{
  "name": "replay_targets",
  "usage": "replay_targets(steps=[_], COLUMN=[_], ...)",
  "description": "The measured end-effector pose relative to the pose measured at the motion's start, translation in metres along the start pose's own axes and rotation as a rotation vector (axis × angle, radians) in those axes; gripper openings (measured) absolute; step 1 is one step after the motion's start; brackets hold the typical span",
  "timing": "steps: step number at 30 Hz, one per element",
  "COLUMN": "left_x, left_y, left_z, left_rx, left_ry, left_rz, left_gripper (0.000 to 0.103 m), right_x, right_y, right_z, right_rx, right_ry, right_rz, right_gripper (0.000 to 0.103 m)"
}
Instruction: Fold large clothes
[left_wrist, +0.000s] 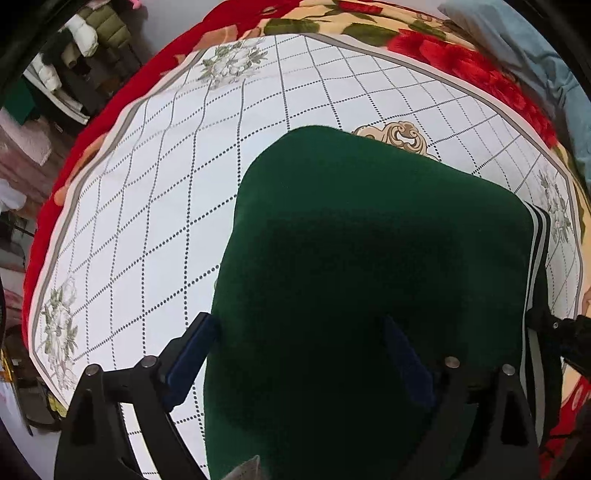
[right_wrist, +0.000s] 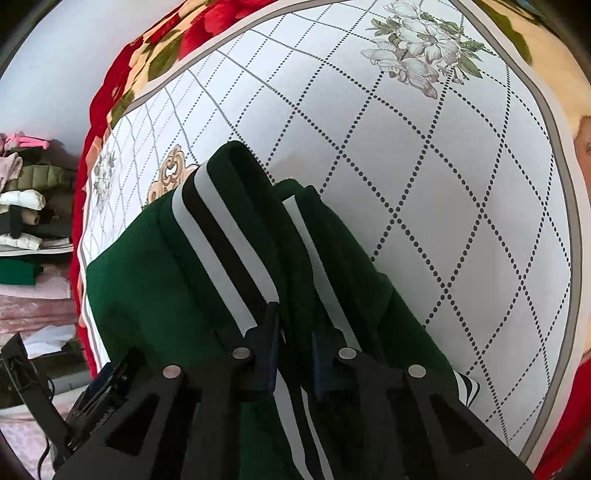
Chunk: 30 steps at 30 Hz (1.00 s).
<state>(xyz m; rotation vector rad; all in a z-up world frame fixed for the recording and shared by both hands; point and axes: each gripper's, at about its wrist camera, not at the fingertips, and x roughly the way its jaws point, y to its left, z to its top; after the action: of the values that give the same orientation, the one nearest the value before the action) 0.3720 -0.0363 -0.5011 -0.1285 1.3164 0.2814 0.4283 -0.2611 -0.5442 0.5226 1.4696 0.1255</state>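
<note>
On the quilted cloth (left_wrist: 155, 192) lies a green garment (left_wrist: 369, 258); left jaws spread, right jaws pinch its striped band (right_wrist: 225, 258).

The dark green garment (left_wrist: 369, 266) (white-and-black striped ribbed trim (right_wrist: 221, 251) along one side) lies folded into a compact block near the white quilted mat's (left_wrist: 155, 192) centre ornament.

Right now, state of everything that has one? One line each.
left gripper: open, fingers straddling the garment's left edge
right gripper: shut on the striped band
green garment: folded, lying on the cloth
striped band: doubled over along the garment's edge
white grid cloth: spread flat over the floral blanket
floral blanket: spread underneath
clothes pile: stacked, off to the side
</note>
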Motion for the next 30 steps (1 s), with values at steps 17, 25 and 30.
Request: replay_targets(steps=[17,25,30], left_x=[0.004,-0.062,-0.059], left_y=[0.011,0.008,0.006], left_z=[0.004,-0.043,-0.080], left_rx=[-0.062,-0.026,-0.006], left_ry=[0.057,0.021,0.095], left_rz=[-0.098,0.004,0.034], left_gripper=[0.103,0.103,0.103], right_x=[-0.008,-0.062,-0.038], right_y=[0.002,-0.010,-0.038], right_z=[0.005,-0.051,-0.086], right_rx=[-0.080,-0.109,-0.045], right_ry=[0.044,0.072,0.210], right_rz=[-0.028,-0.040,-0.015], right_gripper=[0.024,0.027,0.029])
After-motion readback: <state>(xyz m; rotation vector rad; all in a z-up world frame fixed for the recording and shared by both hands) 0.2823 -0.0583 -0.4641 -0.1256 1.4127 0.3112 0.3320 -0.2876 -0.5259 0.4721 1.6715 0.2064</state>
